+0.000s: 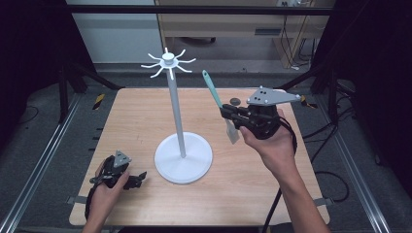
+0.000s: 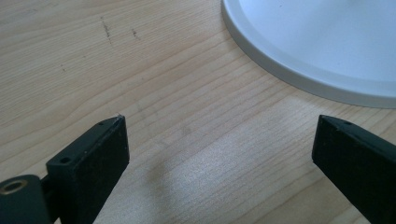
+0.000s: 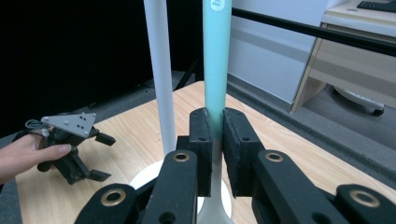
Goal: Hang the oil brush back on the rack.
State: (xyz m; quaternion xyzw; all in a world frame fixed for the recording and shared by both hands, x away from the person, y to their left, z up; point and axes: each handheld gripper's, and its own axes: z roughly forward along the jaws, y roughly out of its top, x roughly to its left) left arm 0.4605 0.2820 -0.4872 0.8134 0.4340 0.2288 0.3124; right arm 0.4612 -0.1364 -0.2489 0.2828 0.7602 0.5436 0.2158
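Observation:
A white stand with a round base and a tall pole topped by a ring of hooks stands mid-table. My right gripper, held up to the right of the pole, is shut on a spatula with a teal handle and a pale blade; the handle tilts up and to the left. In the right gripper view the pads press on the teal handle, the pole just beyond. My left gripper rests open on the table left of the base, nothing between its fingers.
The wooden table sits inside a dark metal frame. A small dark round object lies near the far edge. A wooden cabinet and cables stand beyond the table. Bare wood lies left of the stand.

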